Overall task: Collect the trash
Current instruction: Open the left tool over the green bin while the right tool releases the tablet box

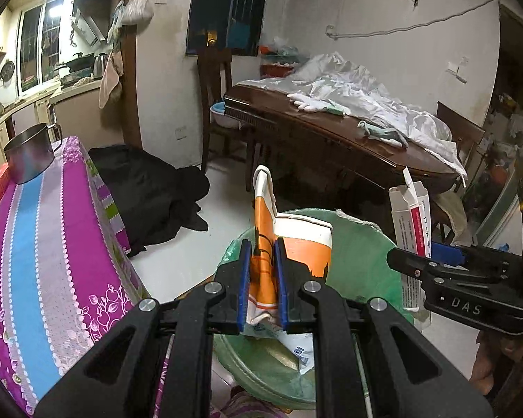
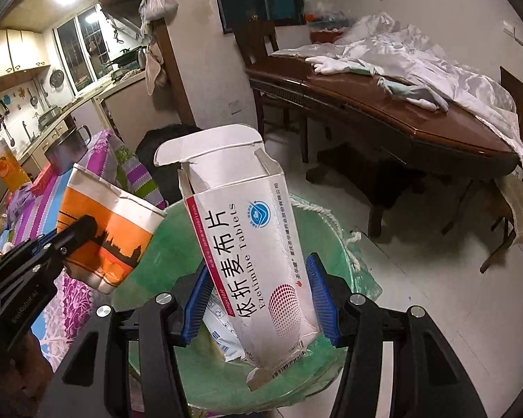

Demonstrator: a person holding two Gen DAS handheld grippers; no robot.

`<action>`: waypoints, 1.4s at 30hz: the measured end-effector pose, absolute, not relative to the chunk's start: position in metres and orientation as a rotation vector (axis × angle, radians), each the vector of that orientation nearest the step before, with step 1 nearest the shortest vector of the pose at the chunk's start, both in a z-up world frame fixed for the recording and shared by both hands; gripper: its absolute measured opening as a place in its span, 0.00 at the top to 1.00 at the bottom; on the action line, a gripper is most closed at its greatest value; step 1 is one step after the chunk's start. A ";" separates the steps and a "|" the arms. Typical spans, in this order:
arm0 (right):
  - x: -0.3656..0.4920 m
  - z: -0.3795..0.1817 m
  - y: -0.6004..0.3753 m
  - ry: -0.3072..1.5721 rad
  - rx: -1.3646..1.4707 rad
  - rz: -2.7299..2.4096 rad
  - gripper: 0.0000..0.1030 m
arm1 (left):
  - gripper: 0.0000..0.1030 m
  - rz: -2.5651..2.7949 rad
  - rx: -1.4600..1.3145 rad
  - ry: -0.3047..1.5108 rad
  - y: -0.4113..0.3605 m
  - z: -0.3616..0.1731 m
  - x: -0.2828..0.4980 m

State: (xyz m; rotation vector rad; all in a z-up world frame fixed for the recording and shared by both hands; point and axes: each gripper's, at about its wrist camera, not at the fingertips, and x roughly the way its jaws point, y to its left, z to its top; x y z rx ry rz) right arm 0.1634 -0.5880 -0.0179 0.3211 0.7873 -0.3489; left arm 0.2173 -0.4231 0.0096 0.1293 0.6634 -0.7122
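My left gripper (image 1: 263, 275) is shut on a crushed orange-and-white paper cup (image 1: 296, 247) and holds it over a bin lined with a green bag (image 1: 362, 257). The cup also shows in the right wrist view (image 2: 118, 230), with the left gripper (image 2: 69, 240) at the left. My right gripper (image 2: 258, 296) is shut on an opened white tablet box (image 2: 254, 244) over the same green bag (image 2: 177, 244). In the left wrist view the box (image 1: 411, 219) and the right gripper (image 1: 425, 261) are at the right. White packaging lies inside the bag.
A table with a pink-and-blue striped cloth (image 1: 35, 244) stands at the left, with a steel pot (image 1: 29, 155) and a red box on it. A dark wooden table (image 1: 331, 132) with white cloth and gloves stands behind. A black bundle (image 1: 146, 188) lies on the floor.
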 end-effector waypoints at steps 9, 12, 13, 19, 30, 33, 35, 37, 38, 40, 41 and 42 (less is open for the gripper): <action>0.162 -0.022 -0.581 0.792 0.314 -0.347 0.47 | 0.89 -0.713 0.129 0.669 -0.426 0.007 0.219; 0.163 -0.023 -0.581 0.795 0.313 -0.349 0.47 | 0.89 -0.714 0.127 0.669 -0.426 0.007 0.219; 0.163 -0.024 -0.581 0.797 0.313 -0.349 0.47 | 0.89 -0.714 0.128 0.669 -0.426 0.008 0.219; 0.162 -0.025 -0.578 0.796 0.311 -0.349 0.46 | 0.88 -0.716 0.132 0.673 -0.430 0.005 0.218; 0.155 -0.019 -0.578 0.760 0.309 -0.353 0.34 | 0.47 -0.695 0.154 0.684 -0.437 0.001 0.219; 0.151 -0.017 -0.579 0.754 0.307 -0.358 0.34 | 0.46 -0.684 0.154 0.698 -0.436 -0.001 0.222; 0.149 -0.018 -0.579 0.755 0.308 -0.361 0.34 | 0.46 -0.683 0.156 0.702 -0.435 -0.001 0.222; 0.148 -0.019 -0.580 0.758 0.311 -0.362 0.34 | 0.46 -0.682 0.160 0.702 -0.435 -0.001 0.221; 0.147 -0.020 -0.580 0.758 0.311 -0.361 0.34 | 0.46 -0.684 0.160 0.703 -0.436 -0.001 0.220; 0.146 -0.019 -0.579 0.758 0.310 -0.360 0.34 | 0.46 -0.686 0.162 0.702 -0.435 0.000 0.220; 0.146 -0.019 -0.579 0.757 0.310 -0.359 0.34 | 0.46 -0.687 0.163 0.702 -0.436 0.001 0.219; 0.146 -0.019 -0.578 0.757 0.309 -0.358 0.34 | 0.46 -0.687 0.162 0.703 -0.435 0.001 0.219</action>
